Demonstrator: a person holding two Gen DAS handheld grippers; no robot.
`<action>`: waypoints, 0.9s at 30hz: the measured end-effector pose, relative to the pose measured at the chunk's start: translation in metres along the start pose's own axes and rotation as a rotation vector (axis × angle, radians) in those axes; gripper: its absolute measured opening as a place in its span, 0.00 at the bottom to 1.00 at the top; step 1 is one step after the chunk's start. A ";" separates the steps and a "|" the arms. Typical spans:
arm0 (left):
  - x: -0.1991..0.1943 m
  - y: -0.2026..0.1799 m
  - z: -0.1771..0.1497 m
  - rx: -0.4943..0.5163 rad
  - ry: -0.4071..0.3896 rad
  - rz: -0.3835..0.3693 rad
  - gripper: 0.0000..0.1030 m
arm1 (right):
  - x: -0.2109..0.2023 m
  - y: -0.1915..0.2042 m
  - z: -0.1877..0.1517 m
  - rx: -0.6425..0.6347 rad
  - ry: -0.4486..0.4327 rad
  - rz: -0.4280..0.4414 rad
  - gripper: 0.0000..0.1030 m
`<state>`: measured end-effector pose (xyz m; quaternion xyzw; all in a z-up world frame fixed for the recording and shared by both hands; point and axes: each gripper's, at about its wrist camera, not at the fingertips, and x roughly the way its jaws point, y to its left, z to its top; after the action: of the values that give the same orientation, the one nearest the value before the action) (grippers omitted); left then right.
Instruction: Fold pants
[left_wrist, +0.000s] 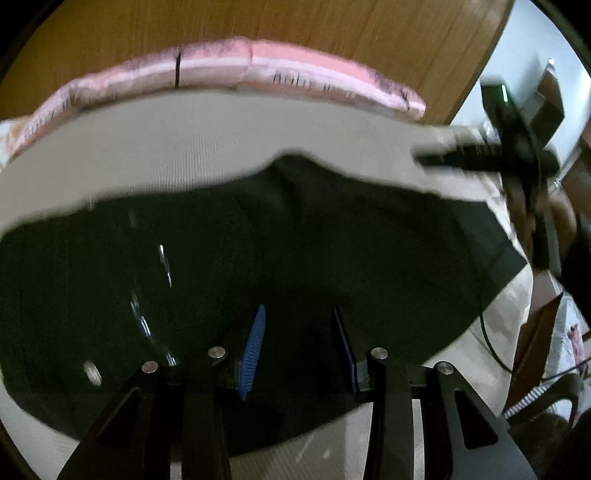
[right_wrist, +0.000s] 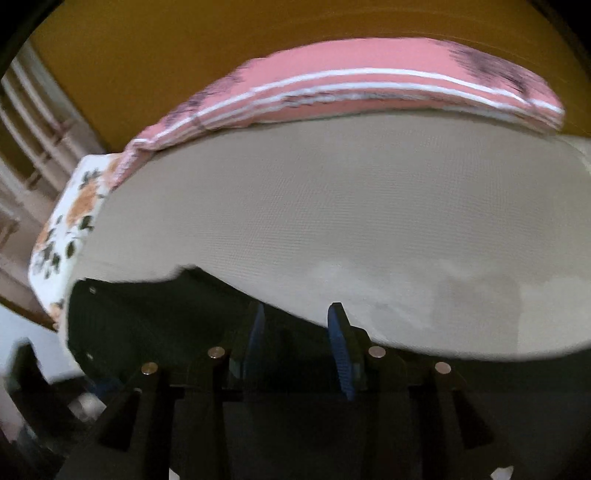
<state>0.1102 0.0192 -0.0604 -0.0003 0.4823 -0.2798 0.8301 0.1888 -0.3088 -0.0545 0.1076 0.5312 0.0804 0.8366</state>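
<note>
- Dark pants (left_wrist: 295, 258) are spread flat on a beige bed sheet (left_wrist: 184, 147).
- The left gripper (left_wrist: 299, 321) is held over them, fingers parted, nothing gripped.
- The right gripper (right_wrist: 297, 314) is placed at the pants' edge, fingers likewise parted.
- A pink striped pillow (right_wrist: 369, 85) is seen behind.

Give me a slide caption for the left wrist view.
Open left hand-held gripper over dark pants spread on a beige sheet, pink striped bedding beyond.

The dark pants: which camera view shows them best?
The left wrist view: the dark pants fill most of the frame on the beige sheet, under the open left claw. The right wrist view shows only their edge.
</note>
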 end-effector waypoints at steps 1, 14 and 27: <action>-0.001 -0.003 0.006 0.010 -0.013 -0.001 0.38 | -0.004 -0.013 -0.009 0.019 0.005 -0.023 0.34; 0.069 -0.057 0.084 0.112 -0.003 -0.092 0.38 | -0.013 -0.047 -0.056 0.094 -0.030 -0.081 0.34; 0.110 -0.034 0.083 0.082 0.061 0.025 0.38 | -0.002 -0.057 -0.053 0.083 -0.095 -0.207 0.33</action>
<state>0.2026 -0.0829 -0.0953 0.0480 0.4954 -0.2887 0.8179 0.1410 -0.3594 -0.0900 0.0903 0.5020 -0.0339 0.8595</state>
